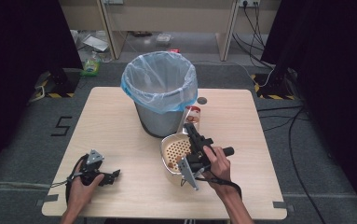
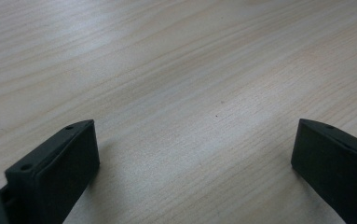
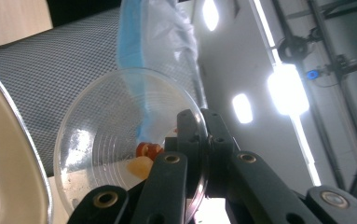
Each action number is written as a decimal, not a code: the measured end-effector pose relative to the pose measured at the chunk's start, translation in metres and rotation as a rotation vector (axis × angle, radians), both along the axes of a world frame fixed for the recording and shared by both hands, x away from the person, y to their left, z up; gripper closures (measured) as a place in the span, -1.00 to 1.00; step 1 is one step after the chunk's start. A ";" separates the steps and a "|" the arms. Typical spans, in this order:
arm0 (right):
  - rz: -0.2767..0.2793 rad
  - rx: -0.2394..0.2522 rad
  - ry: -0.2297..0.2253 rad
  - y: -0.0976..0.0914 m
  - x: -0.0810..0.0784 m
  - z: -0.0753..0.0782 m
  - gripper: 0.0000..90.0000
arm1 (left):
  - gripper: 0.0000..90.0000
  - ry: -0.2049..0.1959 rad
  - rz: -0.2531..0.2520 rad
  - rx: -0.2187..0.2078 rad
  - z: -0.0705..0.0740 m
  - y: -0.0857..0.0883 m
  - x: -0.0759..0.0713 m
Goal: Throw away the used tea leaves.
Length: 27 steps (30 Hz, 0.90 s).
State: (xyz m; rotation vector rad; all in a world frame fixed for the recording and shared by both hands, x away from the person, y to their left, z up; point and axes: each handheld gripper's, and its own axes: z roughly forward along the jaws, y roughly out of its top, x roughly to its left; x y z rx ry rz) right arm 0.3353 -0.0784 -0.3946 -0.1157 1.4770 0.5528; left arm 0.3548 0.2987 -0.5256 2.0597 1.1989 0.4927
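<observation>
A grey mesh bin (image 1: 160, 116) lined with a blue-rimmed clear bag (image 1: 160, 79) stands mid-table. Beside its right wall is a clear plastic cup (image 1: 193, 114) with red and orange food scraps inside. My right gripper (image 1: 189, 127) is shut on it. In the right gripper view the jaws (image 3: 199, 123) pinch the cup's wall (image 3: 111, 121) in front of the mesh bin (image 3: 50, 60), and the view tilts up toward the ceiling lights. A cream food container (image 1: 174, 151) with a dotted inside lies under that hand. My left gripper (image 1: 115, 173) rests open near the table's front left, over bare wood (image 2: 195, 149).
The wooden table (image 1: 120, 126) has a small dark round spot (image 1: 202, 100) behind the cup. Cables run across the floor at the right, and loose items lie on the floor behind the table. The cream container's rim (image 3: 8, 154) shows close at the left of the right gripper view.
</observation>
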 end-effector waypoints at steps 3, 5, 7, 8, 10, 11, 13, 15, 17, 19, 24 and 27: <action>-0.014 0.012 -0.003 -0.003 0.002 0.000 0.95 | -1.00 0.000 0.000 0.000 0.000 0.000 0.000; 0.013 -0.003 -0.029 -0.001 -0.001 0.000 0.95 | -1.00 0.000 0.000 0.000 0.000 0.000 0.000; -0.016 -0.008 -0.008 -0.001 0.002 -0.006 0.95 | -1.00 0.000 0.000 0.000 0.000 0.000 0.000; 0.001 -0.025 -0.035 0.000 0.000 -0.007 0.95 | -1.00 0.000 0.000 0.000 0.000 0.000 0.000; 0.000 -0.030 -0.056 0.001 -0.002 -0.005 0.95 | -1.00 0.000 0.000 -0.001 0.000 0.000 0.000; 0.004 -0.021 -0.062 0.001 -0.005 -0.004 0.95 | -1.00 0.000 0.000 0.000 0.000 0.000 0.000; 0.011 -0.028 -0.070 0.002 -0.005 -0.001 0.95 | -1.00 0.000 0.000 0.000 0.000 0.000 0.000; -0.016 -0.033 -0.052 0.000 -0.001 -0.005 0.95 | -1.00 0.000 0.000 0.000 0.000 0.000 0.000; 0.006 -0.054 -0.081 0.002 -0.005 -0.004 0.95 | -1.00 0.001 0.000 0.000 0.000 0.000 0.000; -0.022 -0.040 -0.049 0.000 0.000 -0.006 0.95 | -1.00 0.000 -0.001 0.000 0.000 0.000 0.000; -0.012 -0.036 -0.064 0.001 -0.005 -0.002 0.95 | -1.00 0.000 0.000 0.001 0.000 0.000 0.000; 0.006 -0.029 -0.092 0.002 -0.009 0.002 0.95 | -1.00 0.000 0.000 -0.001 0.000 0.000 0.000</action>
